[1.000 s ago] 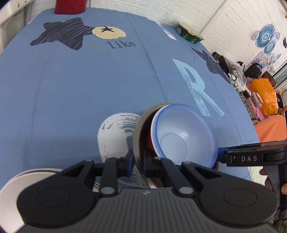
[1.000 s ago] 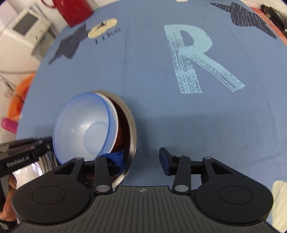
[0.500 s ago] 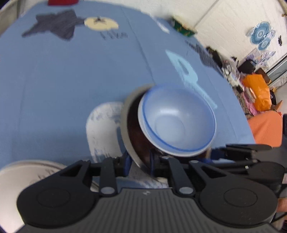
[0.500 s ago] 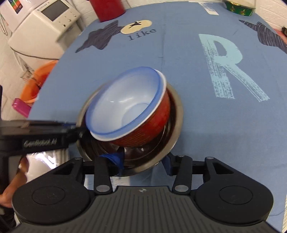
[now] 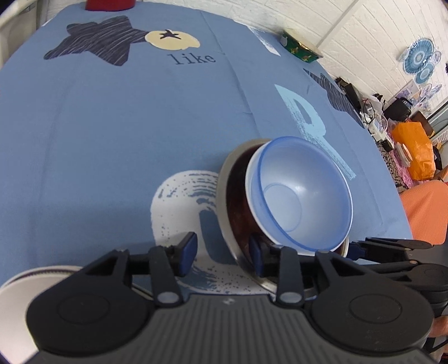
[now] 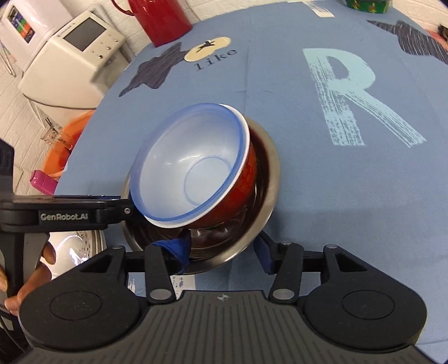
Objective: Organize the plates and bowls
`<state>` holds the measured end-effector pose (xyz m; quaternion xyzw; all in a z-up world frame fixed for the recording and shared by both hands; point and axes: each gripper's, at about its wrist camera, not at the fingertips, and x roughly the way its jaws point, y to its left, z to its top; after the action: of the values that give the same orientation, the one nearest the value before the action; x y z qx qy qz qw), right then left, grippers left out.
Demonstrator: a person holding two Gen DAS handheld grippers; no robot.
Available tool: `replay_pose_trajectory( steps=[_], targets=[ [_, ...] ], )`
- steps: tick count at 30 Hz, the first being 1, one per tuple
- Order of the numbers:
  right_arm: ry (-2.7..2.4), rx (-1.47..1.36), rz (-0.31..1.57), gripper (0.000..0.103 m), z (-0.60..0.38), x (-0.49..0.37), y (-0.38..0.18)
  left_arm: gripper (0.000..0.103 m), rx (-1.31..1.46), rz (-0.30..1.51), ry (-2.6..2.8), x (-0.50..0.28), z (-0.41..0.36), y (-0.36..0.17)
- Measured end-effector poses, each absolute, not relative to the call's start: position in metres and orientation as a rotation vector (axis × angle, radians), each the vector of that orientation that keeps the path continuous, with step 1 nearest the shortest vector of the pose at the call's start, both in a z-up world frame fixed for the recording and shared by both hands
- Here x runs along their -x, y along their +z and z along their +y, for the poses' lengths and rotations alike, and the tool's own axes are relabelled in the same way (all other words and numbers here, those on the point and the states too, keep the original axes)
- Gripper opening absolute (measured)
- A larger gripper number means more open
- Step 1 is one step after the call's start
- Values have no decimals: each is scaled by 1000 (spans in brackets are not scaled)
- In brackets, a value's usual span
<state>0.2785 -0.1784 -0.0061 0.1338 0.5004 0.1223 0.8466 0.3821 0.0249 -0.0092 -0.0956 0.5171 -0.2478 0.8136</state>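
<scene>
The left gripper (image 5: 222,253), whose jaws pinched the rim of the steel bowl (image 5: 224,212) half a second ago, now has them spread, with the rim standing between the pads and touching neither clearly. The stack is tilted again after sitting more level a moment before. The right gripper (image 6: 222,253) is unchanged: jaws spread, one pad inside the steel bowl (image 6: 268,179), the other outside its rim.

The blue bowl (image 6: 193,168) nests in a red bowl (image 6: 243,187), and both lie tipped inside the steel bowl on the blue-clothed surface (image 6: 322,196), near its 6 o'clock edge.

Only the right wrist view shows the red bowl's outer wall, a red pot (image 6: 162,19) at 11 o'clock, a white appliance (image 6: 70,61) at 10 o'clock, and a hand (image 6: 33,280) at 8 o'clock. Only the left wrist view shows a white plate (image 5: 16,302) at 8 o'clock and a green tin (image 5: 301,49) at 1 o'clock.

The cloth reads "like" (image 5: 191,58) and a large "R" (image 6: 355,95); the left gripper's side reads "GenRobot.AI" (image 6: 67,216).
</scene>
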Motion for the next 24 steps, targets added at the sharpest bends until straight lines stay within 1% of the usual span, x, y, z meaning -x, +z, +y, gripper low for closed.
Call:
replay_pose_trajectory(
  steps=[1,3,10,13,18,24],
  targets=[
    [263,-290,1060,34,-182,-280,-5,39,211,1103,-530,-383,27,-9],
    [269,-325,1060,35,-193,-279,-4,53,183,1086,-521,-383,30,-7],
    [197,-359,1010,36,-220,-273,15,53,236,1104,-475,-395,36,-8],
    [154,-355,1007,37,-228,-283,11,53,244,1109,-478,-399,36,-7],
    [150,-428,1012,37,-241,-301,2,54,250,1116,-464,-406,39,-7],
    [226,-516,1010,36,-252,-301,-11,54,206,1095,-460,-407,36,-6]
  ],
)
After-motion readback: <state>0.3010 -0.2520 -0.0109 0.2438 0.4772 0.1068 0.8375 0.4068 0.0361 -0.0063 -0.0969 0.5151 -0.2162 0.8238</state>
